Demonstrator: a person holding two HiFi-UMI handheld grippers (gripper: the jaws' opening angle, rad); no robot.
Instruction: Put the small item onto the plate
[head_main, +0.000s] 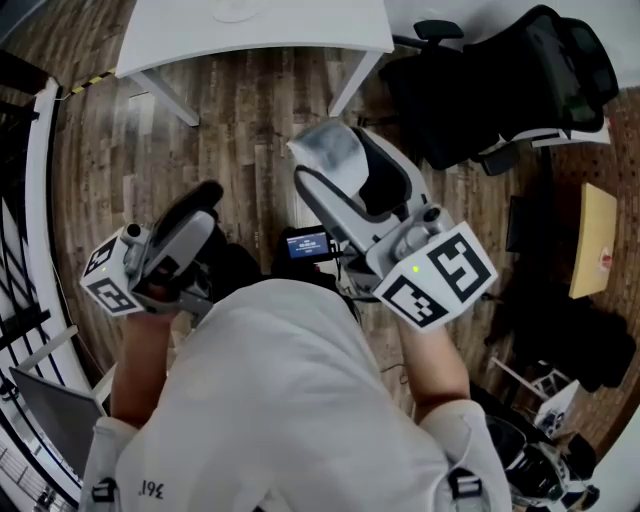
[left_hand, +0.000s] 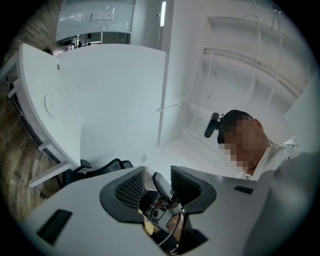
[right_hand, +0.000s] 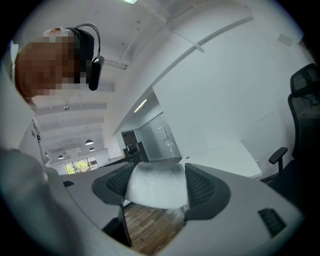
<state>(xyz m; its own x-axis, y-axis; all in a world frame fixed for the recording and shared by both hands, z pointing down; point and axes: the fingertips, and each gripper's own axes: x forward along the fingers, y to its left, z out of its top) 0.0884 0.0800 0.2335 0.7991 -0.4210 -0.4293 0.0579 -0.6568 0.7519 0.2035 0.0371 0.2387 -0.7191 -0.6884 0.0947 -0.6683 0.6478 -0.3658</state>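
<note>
nearest is the person's white shirt (head_main: 300, 400). two grey grippers are held up over the brown wooden plank floor (head_main: 240, 120). the right gripper (head_main: 325, 160) fingers pinch one small white-grey foam block (right_hand: 157, 187). the left gripper (left_hand: 157, 176) fingers are spread apart. one white surface (head_main: 250, 35) and one black office chair (head_main: 520, 80) stand beyond.
</note>
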